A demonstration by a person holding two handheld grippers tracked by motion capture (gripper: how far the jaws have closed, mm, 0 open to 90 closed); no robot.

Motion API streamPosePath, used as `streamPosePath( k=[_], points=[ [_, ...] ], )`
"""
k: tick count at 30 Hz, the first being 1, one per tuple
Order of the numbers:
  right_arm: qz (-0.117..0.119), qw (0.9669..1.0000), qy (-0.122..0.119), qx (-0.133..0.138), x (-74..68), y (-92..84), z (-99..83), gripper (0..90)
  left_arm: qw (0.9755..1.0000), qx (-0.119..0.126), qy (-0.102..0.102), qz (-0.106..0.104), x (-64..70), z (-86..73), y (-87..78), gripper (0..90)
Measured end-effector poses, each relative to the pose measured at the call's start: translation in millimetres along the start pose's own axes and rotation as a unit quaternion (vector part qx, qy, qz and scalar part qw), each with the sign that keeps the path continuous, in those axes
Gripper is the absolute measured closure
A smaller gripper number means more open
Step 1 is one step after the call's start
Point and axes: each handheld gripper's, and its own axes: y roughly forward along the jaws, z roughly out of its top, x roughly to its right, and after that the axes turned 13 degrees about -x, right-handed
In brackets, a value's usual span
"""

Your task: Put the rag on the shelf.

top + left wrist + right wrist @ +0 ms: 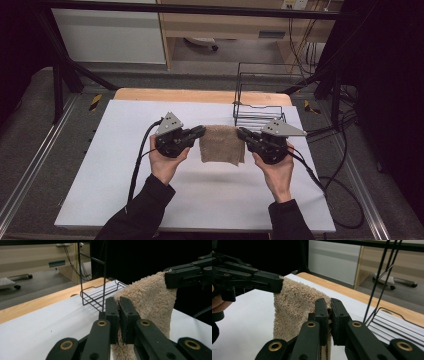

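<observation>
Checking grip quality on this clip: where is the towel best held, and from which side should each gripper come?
By its two upper corners, one gripper from each side, as here. The towel is limp and hangs flat between the left gripper and right gripper, both shut on a top corner. Opposite corner grips keep the top edge spread and let the rest hang free above the table.

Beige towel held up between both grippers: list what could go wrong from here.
1. Each gripper, left gripper and right gripper, pinches only a top corner of the beige towel, so a corner could slip free.
2. The wire rack stands close behind the right gripper; the towel or a cable might snag it.
</observation>
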Motion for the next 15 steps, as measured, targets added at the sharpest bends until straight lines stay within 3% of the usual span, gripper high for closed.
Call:
streamPosePath(
  k=[15],
  points=[
    [-0.033,0.9989,-0.003,0.032,17.3,-24.7,13.3,85.0,0.9993,0.034,0.015,0.000,13.8,32.3,9.3,86.1]
  ],
)
